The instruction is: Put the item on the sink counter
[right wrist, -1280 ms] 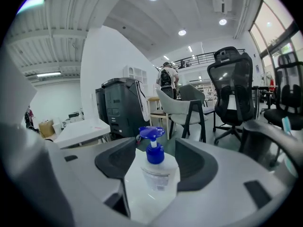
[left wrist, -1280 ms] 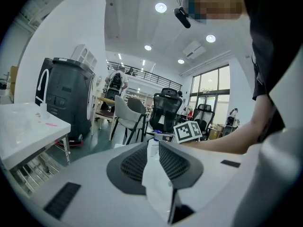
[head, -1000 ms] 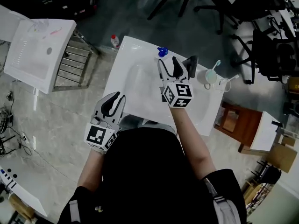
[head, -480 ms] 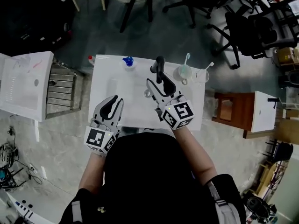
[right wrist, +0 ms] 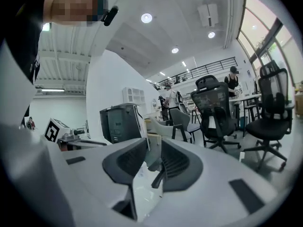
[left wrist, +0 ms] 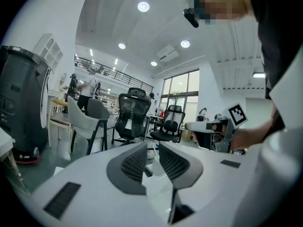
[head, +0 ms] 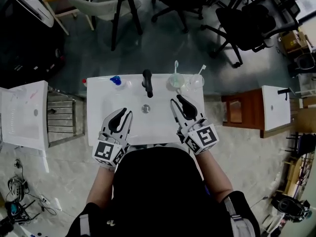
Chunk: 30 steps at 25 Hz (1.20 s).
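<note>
Along the back edge of the sink counter (head: 98, 115): the item is judged to be standing here already, since neither claw is carrying anything. Which thing in the row is the task's own, the views are not settling. The likeliest candidate is the cup with a toothbrush (head: 176, 80), just right of the black faucet (head: 147, 83).
Neighbours: a clear second cup (head: 196, 82) is standing just beside the first, its own brush leaning outward. A small blue thing (head: 116, 80) is sitting left of the faucet.
Basin: the drain (head: 145, 108) is lying between the two claws.
Right gripper (head: 177, 100): it is hovering over the counter's front right, pointing toward the cups. Its jaws have just been closing and are now standing nearly together, with nothing between them.
Left gripper (head: 126, 113): it is hovering over the front left, clenched to a narrow slit and grasping nothing.
Hazard, tipping: a forward or sideways swing of the right gripper would be striking the cups, and the tall brushes are probably making them top-heavy.
Hazard, falling: the cups are standing close to the back rim, so a nudge from the front could be sending one over the edge to the floor.
Hazard, chain: the two cups are standing so near each other that one toppling would likely be taking the other with it.
</note>
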Each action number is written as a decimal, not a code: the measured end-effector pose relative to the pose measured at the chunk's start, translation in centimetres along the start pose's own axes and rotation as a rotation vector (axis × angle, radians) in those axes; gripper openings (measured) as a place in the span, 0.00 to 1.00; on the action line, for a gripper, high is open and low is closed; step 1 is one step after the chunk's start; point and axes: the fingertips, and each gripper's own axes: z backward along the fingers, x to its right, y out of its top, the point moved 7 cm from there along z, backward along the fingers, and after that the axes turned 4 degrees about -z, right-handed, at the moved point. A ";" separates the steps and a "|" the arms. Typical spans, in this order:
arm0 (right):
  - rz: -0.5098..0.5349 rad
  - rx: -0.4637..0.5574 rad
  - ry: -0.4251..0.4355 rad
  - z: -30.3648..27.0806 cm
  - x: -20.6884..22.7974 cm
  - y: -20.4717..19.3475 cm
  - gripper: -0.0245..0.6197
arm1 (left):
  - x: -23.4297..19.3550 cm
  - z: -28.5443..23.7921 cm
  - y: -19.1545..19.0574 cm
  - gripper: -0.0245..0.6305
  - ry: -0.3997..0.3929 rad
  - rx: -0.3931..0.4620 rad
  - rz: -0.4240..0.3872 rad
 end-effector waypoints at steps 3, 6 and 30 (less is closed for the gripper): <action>-0.004 0.002 -0.031 2.1 1.2 -0.2 0.19 | 1.0 -0.9 0.1 0.18 -0.021 -0.002 -0.004; -0.016 -0.007 -0.067 3.6 2.3 -0.5 0.19 | 1.7 -1.5 0.4 0.18 -0.037 -0.009 -0.007; -0.007 -0.004 -0.111 5.6 4.9 -1.6 0.19 | 3.6 -2.8 1.6 0.18 -0.059 -0.032 -0.045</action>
